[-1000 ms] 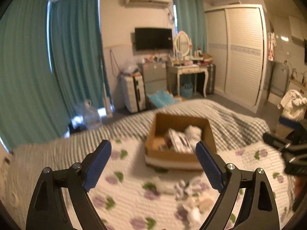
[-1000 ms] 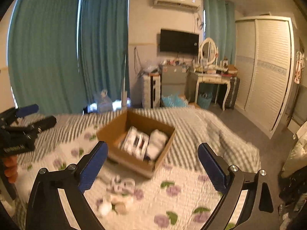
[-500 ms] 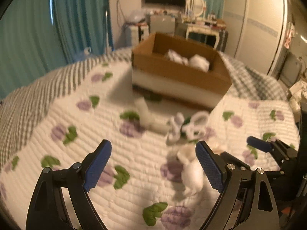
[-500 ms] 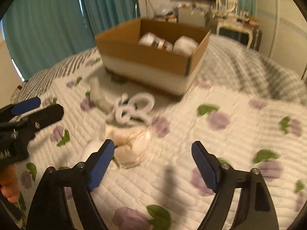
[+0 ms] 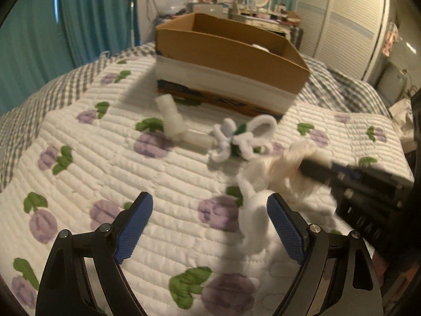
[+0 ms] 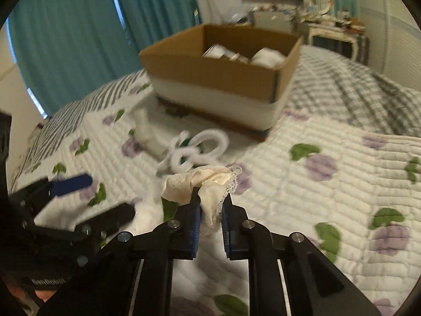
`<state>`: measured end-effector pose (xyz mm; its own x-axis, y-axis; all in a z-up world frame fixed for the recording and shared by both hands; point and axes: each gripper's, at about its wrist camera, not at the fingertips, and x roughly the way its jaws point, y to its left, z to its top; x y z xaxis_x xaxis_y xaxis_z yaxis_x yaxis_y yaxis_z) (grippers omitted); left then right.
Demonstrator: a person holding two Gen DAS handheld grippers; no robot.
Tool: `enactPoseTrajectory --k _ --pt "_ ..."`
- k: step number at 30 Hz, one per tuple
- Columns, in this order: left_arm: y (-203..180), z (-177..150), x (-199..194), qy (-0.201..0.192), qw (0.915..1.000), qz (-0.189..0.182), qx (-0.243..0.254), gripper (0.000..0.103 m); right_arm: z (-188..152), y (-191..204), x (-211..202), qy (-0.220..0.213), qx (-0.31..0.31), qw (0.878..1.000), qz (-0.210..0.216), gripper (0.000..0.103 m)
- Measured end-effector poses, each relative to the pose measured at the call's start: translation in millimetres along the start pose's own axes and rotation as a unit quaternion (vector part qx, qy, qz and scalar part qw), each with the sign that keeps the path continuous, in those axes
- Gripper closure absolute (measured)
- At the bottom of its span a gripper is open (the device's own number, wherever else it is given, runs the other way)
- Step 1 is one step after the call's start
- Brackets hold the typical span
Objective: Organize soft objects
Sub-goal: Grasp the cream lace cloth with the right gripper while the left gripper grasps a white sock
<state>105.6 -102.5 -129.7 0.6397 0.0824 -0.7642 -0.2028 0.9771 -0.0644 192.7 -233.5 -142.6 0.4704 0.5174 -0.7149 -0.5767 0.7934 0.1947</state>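
This is a bedroom with teal curtains [image 5: 86, 18], a white wardrobe [image 5: 350, 23] and a dressing table [image 6: 331, 30] far at the back. The bed is covered by a white quilt [image 5: 110, 163] with purple flowers and green leaves on it, and a grey checked blanket [image 6: 350, 84] lies farther back. A cardboard box [image 5: 229, 52] sits on the quilt, brown at the top with a white band around its lower part. Inside the box are white soft things [image 6: 267, 56], seen from the right wrist view. On the quilt just in front of the box lies a bent white tube-shaped thing [image 5: 172, 117]. Next to it, to the right, lies a fuzzy white looped cord [image 5: 244, 138]. The right gripper [image 6: 210, 205] is pinching a cream cloth with a lace edge [image 6: 208, 181], and its jaws are squeezed close on the cloth. The cloth is a little nearer than the looped cord. The left gripper [image 5: 210, 210] hangs over the quilt with its blue pads [image 5: 134, 226] spread wide and nothing between them. A fluffy white piece [image 5: 254, 216] lies on the quilt just beside its right finger, under the cream cloth.
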Motion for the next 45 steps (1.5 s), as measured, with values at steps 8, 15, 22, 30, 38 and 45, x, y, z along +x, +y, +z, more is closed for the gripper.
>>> enactPoseTrajectory --k 8,15,22,30,38,45 --pt "-25 -12 14 0.014 0.999 -0.018 0.039 0.016 -1 -16 -28 -0.048 0.041 0.997 -0.035 0.09" --pt "-33 -15 36 0.042 0.9968 -0.035 0.058 0.068 -4 -23 -27 -0.045 0.052 0.997 -0.037 0.09" --pt "-29 -12 17 0.025 0.9975 -0.039 0.052 0.074 -6 -17 -31 -0.049 0.04 0.997 -0.048 0.09" --pt "-14 5 -31 -0.024 0.9969 -0.043 0.061 0.074 -5 -2 -57 -0.07 0.026 0.995 -0.07 0.09" --pt "8 42 -86 -0.098 0.9904 -0.045 0.086 0.074 17 10 -99 -0.109 0.023 0.99 -0.087 0.09" --pt "17 93 -111 -0.138 0.985 -0.048 0.092 0.074 72 25 -126 -0.154 0.009 0.983 -0.097 0.09"
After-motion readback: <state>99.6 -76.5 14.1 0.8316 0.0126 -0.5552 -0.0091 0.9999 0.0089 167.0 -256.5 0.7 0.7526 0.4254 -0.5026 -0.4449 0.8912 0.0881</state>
